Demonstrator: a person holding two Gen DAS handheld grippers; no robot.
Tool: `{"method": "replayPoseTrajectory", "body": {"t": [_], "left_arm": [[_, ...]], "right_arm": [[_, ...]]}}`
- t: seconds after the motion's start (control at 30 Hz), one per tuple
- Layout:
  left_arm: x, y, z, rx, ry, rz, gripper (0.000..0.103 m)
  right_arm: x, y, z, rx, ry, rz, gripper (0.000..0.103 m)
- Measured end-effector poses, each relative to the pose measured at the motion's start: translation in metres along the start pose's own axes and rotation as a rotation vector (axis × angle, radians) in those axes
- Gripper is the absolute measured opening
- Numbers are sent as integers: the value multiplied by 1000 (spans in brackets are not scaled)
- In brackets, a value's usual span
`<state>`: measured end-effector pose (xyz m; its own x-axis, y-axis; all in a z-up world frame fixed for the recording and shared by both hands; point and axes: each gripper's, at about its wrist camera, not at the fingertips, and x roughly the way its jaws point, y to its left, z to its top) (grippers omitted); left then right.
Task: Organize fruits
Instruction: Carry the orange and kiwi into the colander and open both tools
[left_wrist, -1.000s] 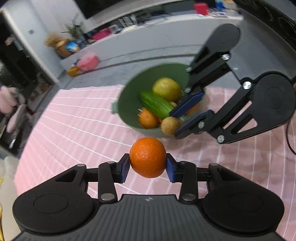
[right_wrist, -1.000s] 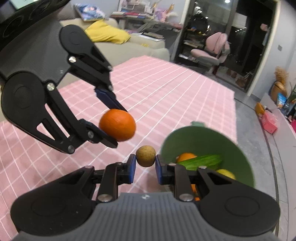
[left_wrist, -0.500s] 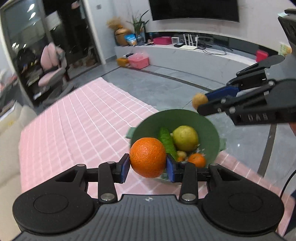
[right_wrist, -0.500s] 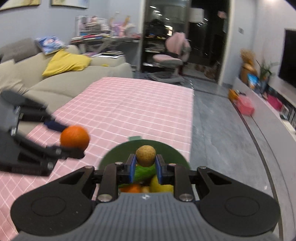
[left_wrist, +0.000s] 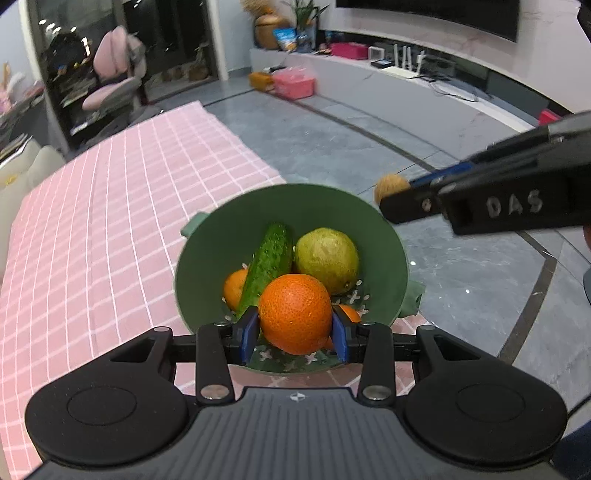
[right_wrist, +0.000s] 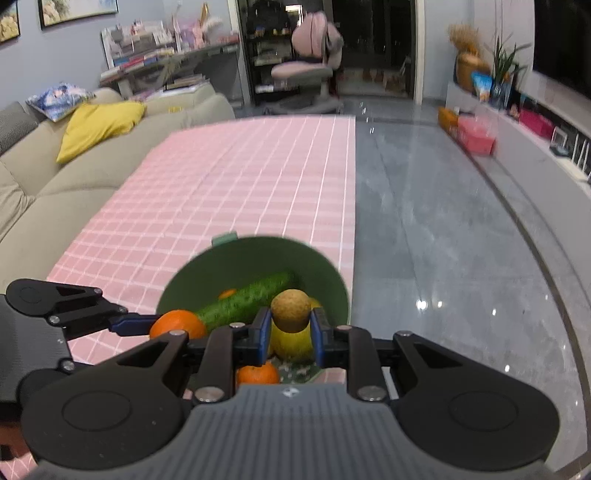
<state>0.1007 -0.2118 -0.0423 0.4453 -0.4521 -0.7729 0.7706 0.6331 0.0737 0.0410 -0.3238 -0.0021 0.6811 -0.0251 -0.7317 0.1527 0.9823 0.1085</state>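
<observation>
Checked cloth (right_wrist: 240, 192), glossy floor (right_wrist: 443, 240), pebbled orange (left_wrist: 295, 314)

Both wrist cameras look down from close above, sharing the round green plastic bowl (left_wrist: 207, 258) (right_wrist: 255, 258) from opposite sides.

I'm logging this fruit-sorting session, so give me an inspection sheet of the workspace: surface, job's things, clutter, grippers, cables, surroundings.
Surface: pink checked tablecloth, lying flat.
Job's things: green bowl near the cloth's edge, holding a cucumber, a pear and two small oranges; large orange and brown round fruit both held above it.
Clutter: nothing seen on the cloth.
Grippers: left gripper shut on the large orange; right gripper shut on the brown round fruit.
Cables: wires on the TV ledge only.
Surroundings: sofa with yellow cushion, pink chair, grey floor.
</observation>
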Motion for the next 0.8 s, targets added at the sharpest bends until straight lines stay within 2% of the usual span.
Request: {"method": "replayPoseTrajectory", "body": {"t": [0.2, 0.37, 0.47, 0.63, 0.8], "left_arm": [[8, -13, -8, 23, -1, 47, 45], [5, -15, -9, 17, -9, 53, 46], [6, -22, -11, 49, -12, 74, 46], [7, -35, -16, 122, -20, 105, 51], [9, -34, -12, 112, -11, 100, 60]], "right_arm": [[29, 2, -5, 3, 95, 18, 19], [44, 7, -6, -16, 140, 35, 19], [54, 11, -7, -29, 168, 42, 19], [63, 15, -11, -49, 205, 46, 19], [69, 18, -14, -64, 233, 50, 19]]}}
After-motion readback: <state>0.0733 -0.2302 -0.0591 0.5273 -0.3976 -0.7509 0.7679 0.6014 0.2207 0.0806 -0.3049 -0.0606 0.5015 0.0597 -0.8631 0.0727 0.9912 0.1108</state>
